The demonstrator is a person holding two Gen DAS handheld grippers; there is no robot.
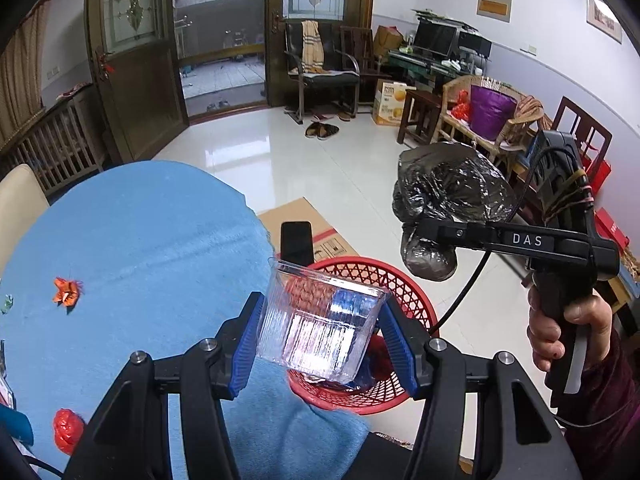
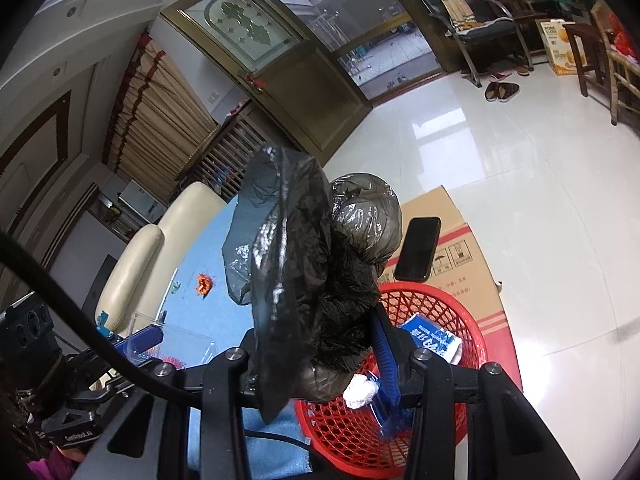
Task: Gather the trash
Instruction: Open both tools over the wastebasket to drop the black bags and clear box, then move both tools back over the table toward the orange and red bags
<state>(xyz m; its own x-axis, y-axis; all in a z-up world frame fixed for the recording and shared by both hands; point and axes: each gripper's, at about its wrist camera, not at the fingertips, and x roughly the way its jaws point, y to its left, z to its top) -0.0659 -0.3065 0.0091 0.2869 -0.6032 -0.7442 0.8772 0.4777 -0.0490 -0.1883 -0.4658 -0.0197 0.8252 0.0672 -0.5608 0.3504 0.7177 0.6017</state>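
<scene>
My left gripper (image 1: 320, 332) is shut on a clear plastic cup (image 1: 320, 320) and holds it over the near rim of the red mesh basket (image 1: 404, 284). My right gripper (image 2: 316, 344) is shut on a crumpled black plastic bag (image 2: 304, 256), held above the basket (image 2: 452, 308); the same bag shows in the left wrist view (image 1: 448, 196). The basket holds a blue-and-white packet (image 2: 432, 340) and a white wad (image 2: 360, 390). An orange wrapper (image 1: 67, 291) and a red wrapper (image 1: 66, 428) lie on the blue cloth-covered table (image 1: 140, 240).
A black phone (image 2: 418, 248) lies on a cardboard box (image 2: 472, 264) beside the basket. A cream chair (image 2: 132, 264) stands at the table's far side. Chairs, a wicker bench and boxes line the far wall across the white tiled floor (image 1: 320, 160).
</scene>
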